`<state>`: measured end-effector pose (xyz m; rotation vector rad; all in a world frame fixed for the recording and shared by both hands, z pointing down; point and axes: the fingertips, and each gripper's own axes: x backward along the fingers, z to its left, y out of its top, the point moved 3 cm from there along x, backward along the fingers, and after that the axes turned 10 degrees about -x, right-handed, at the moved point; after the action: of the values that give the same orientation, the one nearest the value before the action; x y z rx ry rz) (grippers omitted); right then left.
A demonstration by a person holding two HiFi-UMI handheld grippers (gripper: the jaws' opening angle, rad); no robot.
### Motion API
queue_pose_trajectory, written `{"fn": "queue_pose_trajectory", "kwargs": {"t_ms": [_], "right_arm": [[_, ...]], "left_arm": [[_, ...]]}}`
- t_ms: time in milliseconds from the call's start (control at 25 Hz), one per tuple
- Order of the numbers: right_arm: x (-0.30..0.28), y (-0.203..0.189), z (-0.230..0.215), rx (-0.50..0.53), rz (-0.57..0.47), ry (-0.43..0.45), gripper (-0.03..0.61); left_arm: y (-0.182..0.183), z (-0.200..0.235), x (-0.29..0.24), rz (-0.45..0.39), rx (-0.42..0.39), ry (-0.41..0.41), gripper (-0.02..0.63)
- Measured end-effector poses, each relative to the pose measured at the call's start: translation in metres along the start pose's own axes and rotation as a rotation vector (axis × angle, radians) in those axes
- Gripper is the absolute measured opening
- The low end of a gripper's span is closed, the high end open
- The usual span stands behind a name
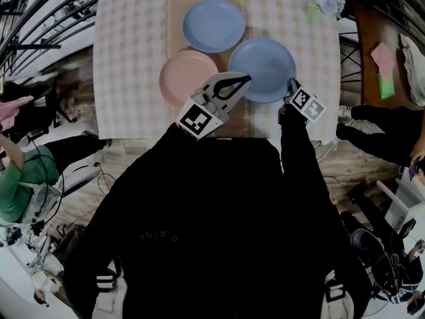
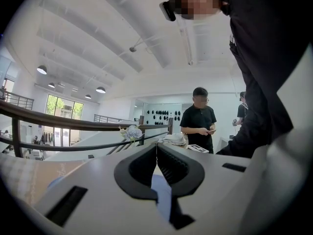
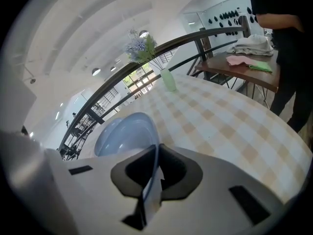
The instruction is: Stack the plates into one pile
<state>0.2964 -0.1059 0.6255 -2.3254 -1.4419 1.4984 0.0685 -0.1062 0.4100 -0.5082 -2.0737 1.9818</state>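
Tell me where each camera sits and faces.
Head view: on the person's head, facing steeply down at the checked-cloth table and round plates: pink plate, nearer blue plate, farther blue plate; dark sleeves, left gripper, right gripper show.
Left gripper view: rides the left gripper, facing level toward a standing person; shut jaws show.
Right gripper view: rides the right gripper, angled down over the table; jaws clamp the nearer blue plate.
Shared: head and right gripper views show that plate.

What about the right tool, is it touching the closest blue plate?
Touching. The right gripper view shows the right tool shut on the rim of the closest blue plate, with the rim running straight between its two pads.
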Motion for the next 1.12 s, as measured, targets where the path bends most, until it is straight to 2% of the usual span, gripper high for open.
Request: {"fn": "queue_pose_trajectory", "kwargs": {"t_ms": [520,960,1120], "right_arm": [[-0.013,-0.022,0.074,0.064,0.065,0.097,0.026],[-0.046,-0.060,0.135,0.149,0.174,0.173,0.029],[-0.055,-0.085,0.152,0.193,0.226,0.193,0.029]], "left_arm": [[-0.005,0.039,0.060,-0.010,-0.004,0.130,0.020],[-0.016,0.075,0.114,-0.003,0.020,0.274,0.020],[-0.022,0.077,0.135,0.001,0.016,0.321,0.020]]}}
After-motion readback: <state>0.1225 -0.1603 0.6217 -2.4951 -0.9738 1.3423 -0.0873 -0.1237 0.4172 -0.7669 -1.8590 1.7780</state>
